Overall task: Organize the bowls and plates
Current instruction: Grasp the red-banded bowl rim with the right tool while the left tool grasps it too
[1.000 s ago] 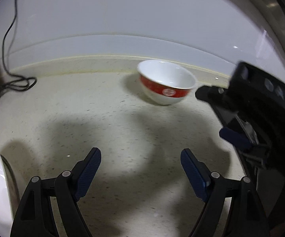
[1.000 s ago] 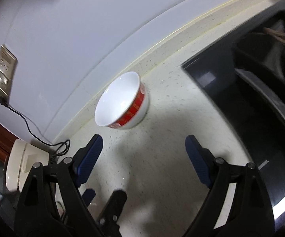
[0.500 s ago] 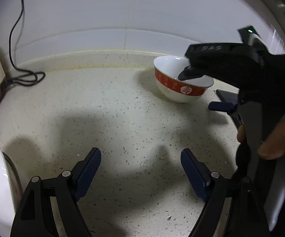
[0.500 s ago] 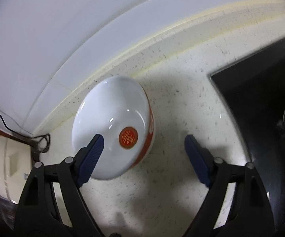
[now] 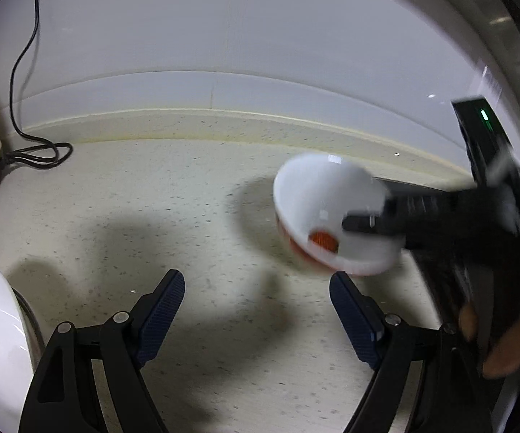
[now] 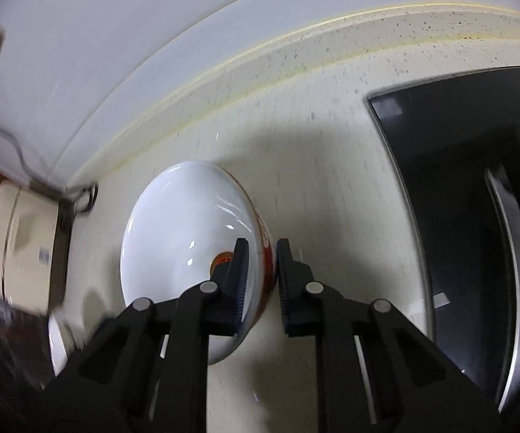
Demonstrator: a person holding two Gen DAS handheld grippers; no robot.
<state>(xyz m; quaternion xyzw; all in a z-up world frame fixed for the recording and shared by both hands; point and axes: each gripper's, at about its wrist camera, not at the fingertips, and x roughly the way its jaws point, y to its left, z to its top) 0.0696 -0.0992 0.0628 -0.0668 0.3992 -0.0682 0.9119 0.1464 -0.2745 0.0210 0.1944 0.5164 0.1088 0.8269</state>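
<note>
Our right gripper [image 6: 261,278] has its fingers [image 6: 240,270] clamped on the bowl [image 6: 187,245] wall, one inside, one outside. Our left gripper [image 5: 256,310] hangs spread wide, holding nothing.

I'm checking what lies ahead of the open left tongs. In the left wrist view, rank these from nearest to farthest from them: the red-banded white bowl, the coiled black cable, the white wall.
1. Red-banded white bowl: just ahead of the left tongs, to the right, pinched at its rim.
2. Coiled black cable: far left, on the countertop's back edge.
3. White wall: behind everything.
</note>
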